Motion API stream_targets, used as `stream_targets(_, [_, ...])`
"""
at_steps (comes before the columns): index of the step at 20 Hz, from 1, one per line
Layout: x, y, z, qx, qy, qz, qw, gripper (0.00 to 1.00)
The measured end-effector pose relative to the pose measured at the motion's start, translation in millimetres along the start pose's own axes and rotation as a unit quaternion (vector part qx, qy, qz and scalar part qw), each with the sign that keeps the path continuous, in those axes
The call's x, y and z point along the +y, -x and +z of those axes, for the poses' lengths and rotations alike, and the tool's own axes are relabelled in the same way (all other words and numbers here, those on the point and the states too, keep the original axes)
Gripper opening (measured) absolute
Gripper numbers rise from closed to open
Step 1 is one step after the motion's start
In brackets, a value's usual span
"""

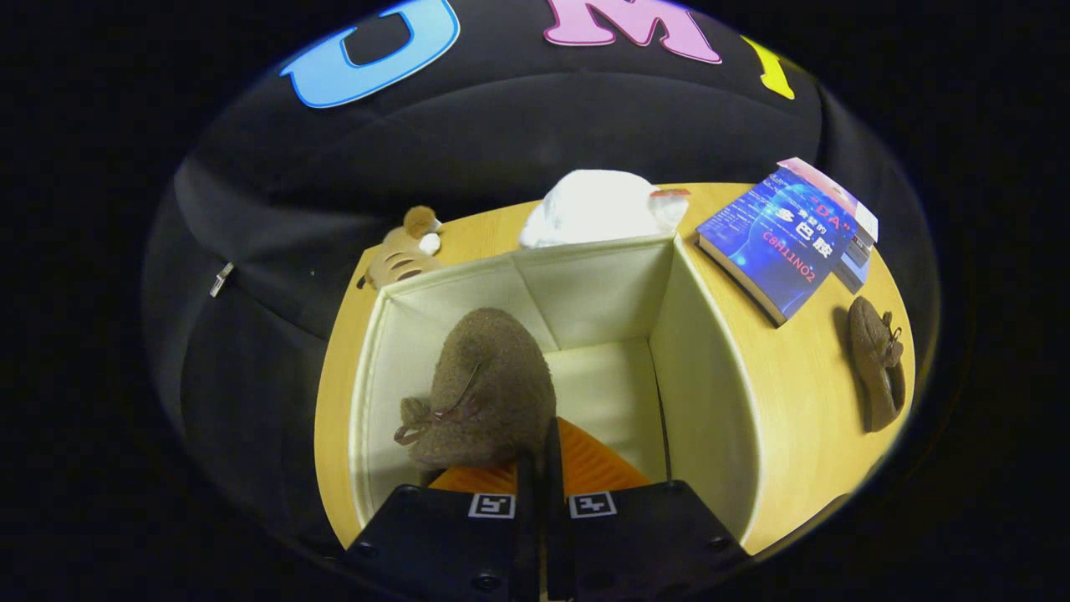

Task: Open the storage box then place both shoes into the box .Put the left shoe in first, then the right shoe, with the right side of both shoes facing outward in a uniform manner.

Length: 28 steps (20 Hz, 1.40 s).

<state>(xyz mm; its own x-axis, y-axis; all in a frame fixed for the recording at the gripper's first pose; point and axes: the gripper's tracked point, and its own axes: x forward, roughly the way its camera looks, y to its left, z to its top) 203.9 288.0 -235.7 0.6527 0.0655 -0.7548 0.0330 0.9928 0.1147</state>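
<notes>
first shoe going into the box

the gripper (542, 468) has its fingers pinched together on the rim of a fuzzy brown shoe (485, 393), holding it inside the open storage box (710, 368), near its left wall. so the box is open and the first shoe is nearly placed, not yet let go. the other shoe (876, 364), same soft brown with a little bow, waits on the wooden table (802, 393) right of the box. the box walls look like pale, stiff fabric.

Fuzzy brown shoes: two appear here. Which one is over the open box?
The fuzzy brown shoe held at the tool, over the cream fabric box. The other shoe lies on the wooden table beside the blue book.
</notes>
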Motion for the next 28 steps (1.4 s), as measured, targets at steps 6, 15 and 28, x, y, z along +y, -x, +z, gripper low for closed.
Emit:
stream_targets(6, [10,-22,-28,0.055,0.017,0.011,0.998,0.17])
stream_targets(15, [16,23,-11,0.029,0.043,0.066,0.996,0.98])
stream_targets(28, [-152,154,76,-0.163,0.135,0.036,0.977,0.99])
